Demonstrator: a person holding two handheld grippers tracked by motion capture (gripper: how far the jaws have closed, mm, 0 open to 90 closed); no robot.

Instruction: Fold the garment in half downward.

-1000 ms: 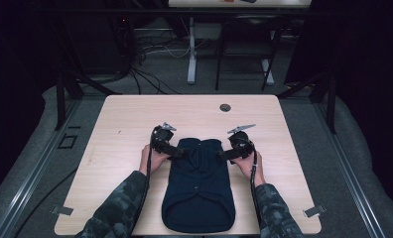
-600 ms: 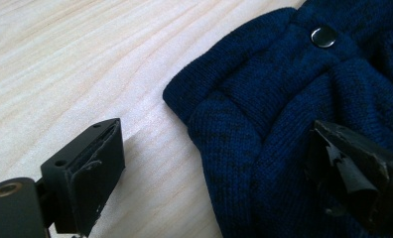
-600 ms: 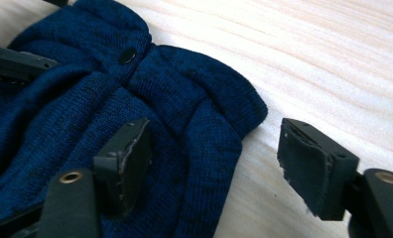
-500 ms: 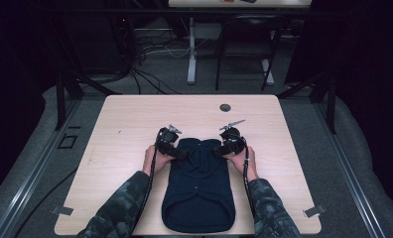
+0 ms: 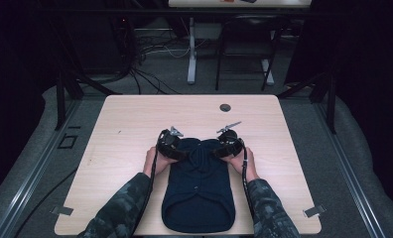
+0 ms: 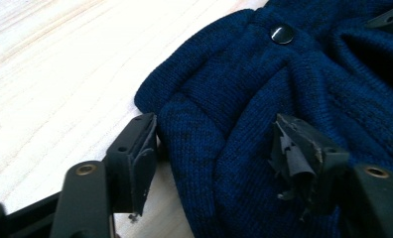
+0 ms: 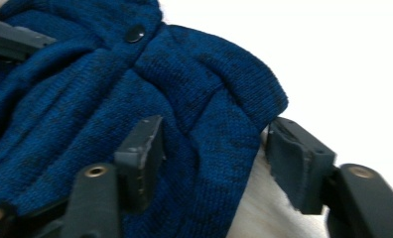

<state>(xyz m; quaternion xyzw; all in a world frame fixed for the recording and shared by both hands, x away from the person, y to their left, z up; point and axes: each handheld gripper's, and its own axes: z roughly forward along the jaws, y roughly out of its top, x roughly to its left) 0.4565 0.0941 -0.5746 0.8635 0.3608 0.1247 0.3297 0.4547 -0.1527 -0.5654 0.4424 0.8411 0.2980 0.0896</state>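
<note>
A dark blue knitted sweater point(image 5: 198, 191) lies flat at the lower centre of the desk point(image 5: 125, 124), folded into a narrow oblong. The left claw point(image 5: 177, 149) and right claw point(image 5: 219, 148) sit at its two upper corners, just above the frame's middle. Both have just been closing, and each has a bunched fold of knit between its jaws. In the left gripper view the pads point(image 6: 145, 158) bracket the fabric; whether they already pinch I cannot tell for sure, though it looks nearly so. The right claw point(image 7: 212, 158) likewise straddles its corner. The side folds look done; lifting the top edge and folding it down over the hem seems left.
</note>
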